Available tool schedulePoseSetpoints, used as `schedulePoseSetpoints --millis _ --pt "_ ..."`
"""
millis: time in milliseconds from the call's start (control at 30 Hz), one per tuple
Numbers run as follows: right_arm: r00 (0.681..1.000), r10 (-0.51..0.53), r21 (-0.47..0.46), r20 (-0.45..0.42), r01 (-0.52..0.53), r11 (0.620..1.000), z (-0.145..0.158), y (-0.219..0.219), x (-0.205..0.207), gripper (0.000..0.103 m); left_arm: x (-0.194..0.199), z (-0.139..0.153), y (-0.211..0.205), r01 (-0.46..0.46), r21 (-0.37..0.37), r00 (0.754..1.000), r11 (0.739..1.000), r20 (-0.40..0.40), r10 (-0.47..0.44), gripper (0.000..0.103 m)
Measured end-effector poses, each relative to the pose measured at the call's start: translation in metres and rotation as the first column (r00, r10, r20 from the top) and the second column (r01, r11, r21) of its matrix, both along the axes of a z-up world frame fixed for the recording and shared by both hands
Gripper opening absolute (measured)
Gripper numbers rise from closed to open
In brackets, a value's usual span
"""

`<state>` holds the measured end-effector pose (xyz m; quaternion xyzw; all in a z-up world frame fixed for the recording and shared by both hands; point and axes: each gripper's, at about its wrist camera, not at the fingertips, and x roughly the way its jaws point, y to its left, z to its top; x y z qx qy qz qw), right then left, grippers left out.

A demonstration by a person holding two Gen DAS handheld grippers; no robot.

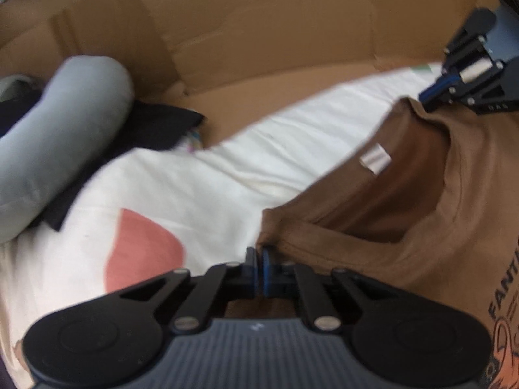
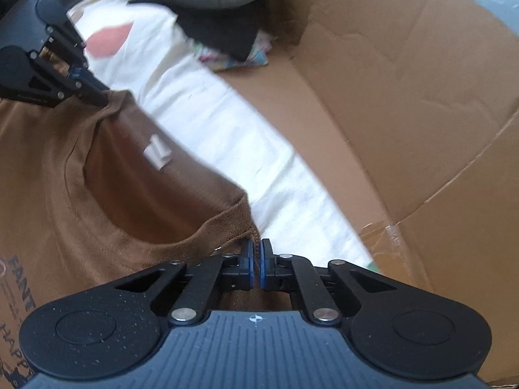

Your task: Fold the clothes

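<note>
A brown T-shirt [image 1: 405, 201] with a white neck label and dark printed lettering is stretched between both grippers, neck opening facing the cameras. My left gripper [image 1: 259, 259] is shut on one shoulder corner of the shirt. In the same view my right gripper [image 1: 431, 95] pinches the other shoulder at the upper right. The right wrist view shows the brown T-shirt [image 2: 81, 178] on the left, my right gripper [image 2: 257, 253] shut on its shoulder seam, and the left gripper [image 2: 94, 92] clamped on the far shoulder.
Below lies a white cloth [image 1: 194, 178] with a pink patch [image 1: 142, 249]. A grey rolled garment [image 1: 61, 142] rests on dark clothing [image 1: 155, 126] at the left. Brown cardboard walls [image 2: 405, 113] enclose the area at the back and right.
</note>
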<state>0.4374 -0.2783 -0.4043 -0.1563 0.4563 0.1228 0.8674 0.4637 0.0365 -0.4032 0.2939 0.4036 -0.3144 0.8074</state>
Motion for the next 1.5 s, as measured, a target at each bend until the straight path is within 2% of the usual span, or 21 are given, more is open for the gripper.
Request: schedulePoseSetpoints --millis 100,233,267,367,433,567,733,833,1000,1133,1300,1500 --pt "0.999 -0.040 0.017 0.028 0.039 0.999 0.009 -0.007 0.002 0.000 0.004 0.006 0.003 -0.021 -0.027 1.000 0.999 0.008 0.022 0.003" --pt "0.997 -0.075 -0.010 0.030 0.075 0.997 0.007 -0.006 0.008 0.000 0.004 -0.003 -0.006 -0.028 0.016 0.999 0.999 0.016 0.028 0.004" --pt "0.995 -0.098 -0.023 0.027 0.098 0.995 0.004 -0.006 0.011 0.000 0.005 -0.008 -0.007 -0.049 0.025 0.999 0.998 0.005 0.048 0.008" --pt "0.982 -0.187 -0.051 0.011 0.187 0.981 -0.007 -0.007 0.020 0.000 0.004 -0.012 -0.011 -0.084 0.035 0.996 0.996 0.004 0.084 0.010" --pt "0.977 -0.211 -0.006 0.009 0.211 0.977 -0.007 -0.013 0.019 0.000 0.002 -0.008 -0.011 -0.094 0.026 0.996 0.995 0.016 0.093 0.012" --pt "0.978 -0.203 0.070 0.052 0.200 0.977 0.011 -0.021 0.006 0.000 -0.004 0.013 0.000 -0.141 -0.058 0.989 0.988 0.038 0.143 0.019" --pt "0.981 -0.179 0.141 0.068 0.169 0.976 0.029 -0.027 -0.010 0.000 -0.022 0.028 0.008 -0.191 -0.145 0.980 0.971 0.019 0.196 0.020" --pt "0.989 -0.145 0.171 0.043 0.136 0.976 0.025 -0.020 -0.018 0.000 -0.039 0.028 0.005 -0.206 -0.170 0.978 0.964 -0.008 0.207 0.023" --pt "0.995 -0.092 0.150 0.029 0.087 0.985 0.011 0.001 -0.025 0.000 -0.069 0.021 -0.005 -0.217 -0.217 0.976 0.952 -0.064 0.208 0.025" --pt "0.996 -0.093 0.152 0.012 0.090 0.984 -0.002 0.013 -0.018 0.000 -0.085 0.014 -0.020 -0.218 -0.231 0.975 0.948 -0.088 0.202 0.025" --pt "0.995 -0.097 0.149 -0.005 0.097 0.984 -0.015 0.024 -0.007 0.000 -0.085 0.006 -0.034 -0.242 -0.219 0.969 0.945 -0.093 0.227 0.025" --pt "0.993 -0.116 0.157 -0.025 0.118 0.981 -0.011 0.023 0.000 0.003 -0.084 -0.004 -0.051 -0.272 -0.205 0.962 0.940 -0.099 0.256 0.025"
